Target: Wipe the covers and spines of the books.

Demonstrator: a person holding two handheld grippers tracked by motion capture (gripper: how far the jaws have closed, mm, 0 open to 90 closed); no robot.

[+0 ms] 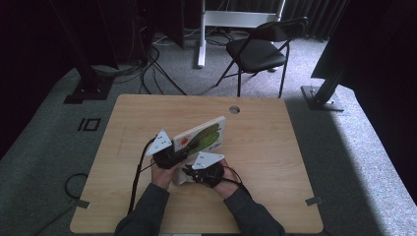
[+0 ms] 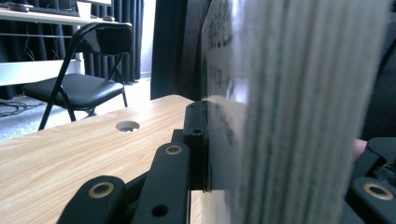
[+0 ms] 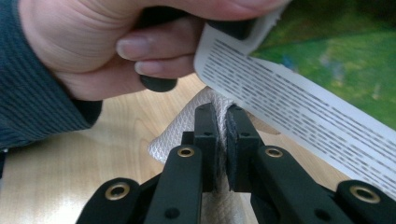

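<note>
A book with a green cover stands tilted on its lower edge on the wooden table. My left gripper is shut on its near left end; in the left gripper view the page edges sit between the jaws of that gripper. My right gripper is just below the book's near corner, shut on a white textured cloth. In the right gripper view the jaws of that gripper pinch a fold of cloth under the book's printed white flap. The cloth peeks out between the hands.
The table has a round cable hole near its far edge. A black folding chair stands beyond the table, with cables on the carpet to its left. The person's left hand is close above the right gripper.
</note>
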